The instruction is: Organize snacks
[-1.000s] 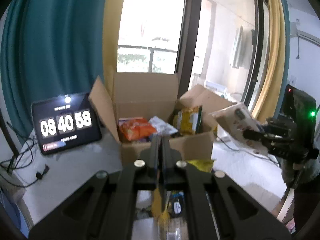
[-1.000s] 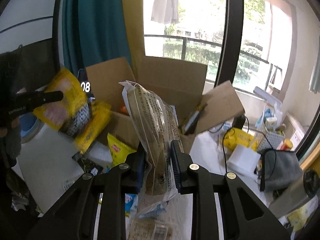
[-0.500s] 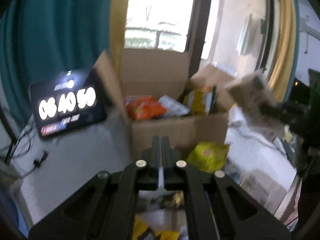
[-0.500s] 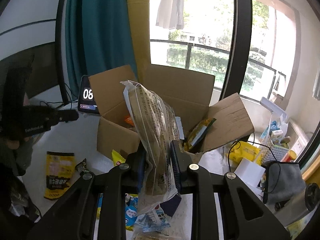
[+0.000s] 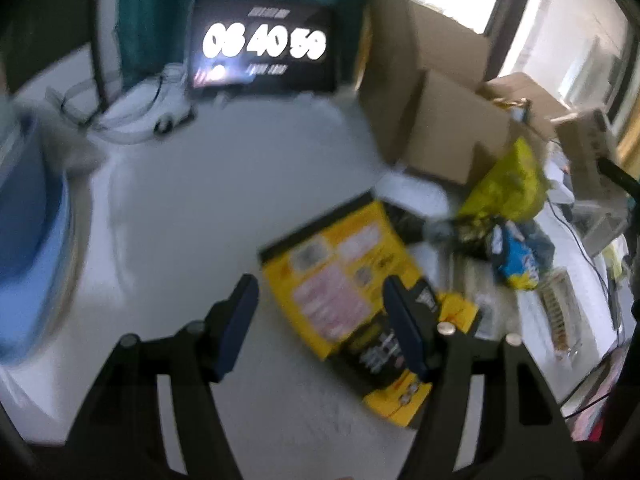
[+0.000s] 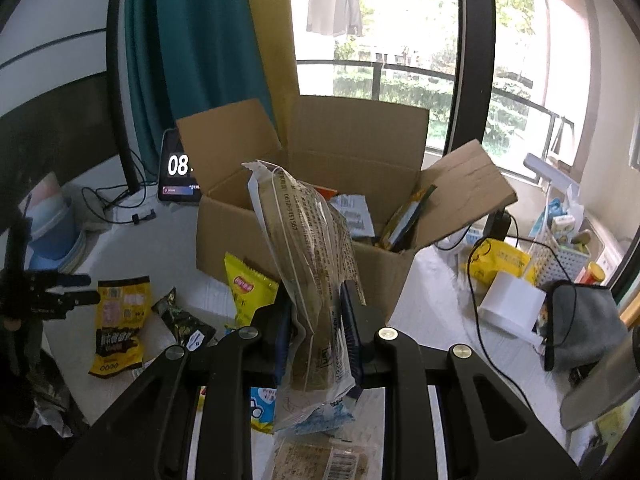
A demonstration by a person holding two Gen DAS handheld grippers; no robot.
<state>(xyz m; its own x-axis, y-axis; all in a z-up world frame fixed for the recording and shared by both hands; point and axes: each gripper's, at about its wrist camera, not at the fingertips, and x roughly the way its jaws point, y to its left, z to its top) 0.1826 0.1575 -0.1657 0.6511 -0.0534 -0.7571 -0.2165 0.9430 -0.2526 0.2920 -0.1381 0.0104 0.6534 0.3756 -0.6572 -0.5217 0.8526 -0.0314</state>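
Left tool [image 5: 318,312], shut before, now gapes empty above yellow-black packet [image 5: 352,280] near box [image 6: 304,208]; right tool [image 6: 316,320] grips clear crinkled bag [image 6: 308,248].

Matt brown cardboard box [image 6: 352,160], glossy crinkled clear-plastic packet [image 6: 312,248], shiny yellow foil bag [image 5: 348,276], smooth white table [image 5: 192,184].

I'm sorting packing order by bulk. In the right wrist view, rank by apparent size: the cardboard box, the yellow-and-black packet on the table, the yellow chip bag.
1. cardboard box, clearly largest.
2 and 3. yellow-and-black packet and yellow chip bag look alike; the chip bag is partly hidden, so unranked.
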